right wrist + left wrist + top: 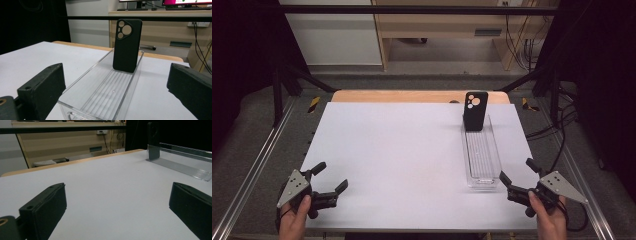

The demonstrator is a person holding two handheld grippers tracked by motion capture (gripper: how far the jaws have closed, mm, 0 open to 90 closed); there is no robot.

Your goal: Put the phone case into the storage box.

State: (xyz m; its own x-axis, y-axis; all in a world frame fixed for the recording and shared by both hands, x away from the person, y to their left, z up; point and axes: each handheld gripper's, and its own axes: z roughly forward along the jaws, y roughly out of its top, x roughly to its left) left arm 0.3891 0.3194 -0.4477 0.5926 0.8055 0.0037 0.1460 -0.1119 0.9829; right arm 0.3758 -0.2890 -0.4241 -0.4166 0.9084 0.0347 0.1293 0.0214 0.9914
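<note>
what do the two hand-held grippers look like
Both the left hand-held gripper and the right hand-held gripper are matte black with two blocky, flat-faced jaws. Each carries a grey three-cornered plate dotted with small holes. A black cable trails from the right one. No sleeves show at the wrists.

White table (402, 150) bears a clear tray (482, 157).

Counting one black phone case (475, 110), standing at the far end of one clear plastic tray (482, 159), which is lying along the counter's (402, 155) right edge. Seeing two tongs: left tongs (331, 176) sitting at the near-left corner, right tongs (516, 176) at the near-right corner. One counter carrying everything.
</note>
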